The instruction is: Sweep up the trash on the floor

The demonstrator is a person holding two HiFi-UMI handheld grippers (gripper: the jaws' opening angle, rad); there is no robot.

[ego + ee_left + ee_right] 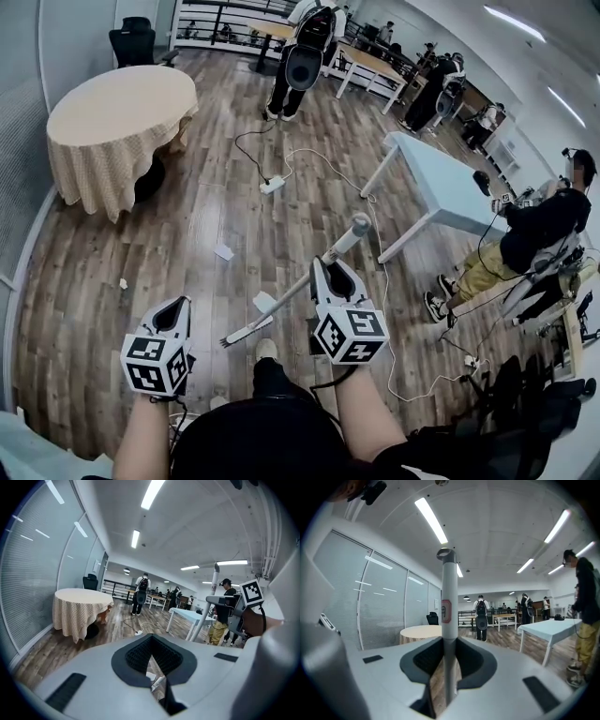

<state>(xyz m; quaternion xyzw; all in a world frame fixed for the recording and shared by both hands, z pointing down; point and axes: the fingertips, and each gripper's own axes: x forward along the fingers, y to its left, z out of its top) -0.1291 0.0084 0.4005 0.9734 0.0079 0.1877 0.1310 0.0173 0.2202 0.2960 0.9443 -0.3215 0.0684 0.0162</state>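
indoors, wood-plank floor [187, 234], paper scraps [224, 251], round table [117, 117]

Head cam sits high above the person, aimed fwd & steeply down at the wood floor [216, 216], w/ the left gripper [173, 314] and right gripper [335, 274] close in at the frame's bottom. Left gripper view looks from just behind its own fingers [93, 677], roughly level across the room, catching the right gripper at its right edge; right gripper view looks along its fingers [379, 672] but tilted up, ceiling filling most of it. All 3 share the round clothed table [112, 122], the white desk [441, 183], the broom handle [349, 236] & a backpack wearer [302, 52] far off.
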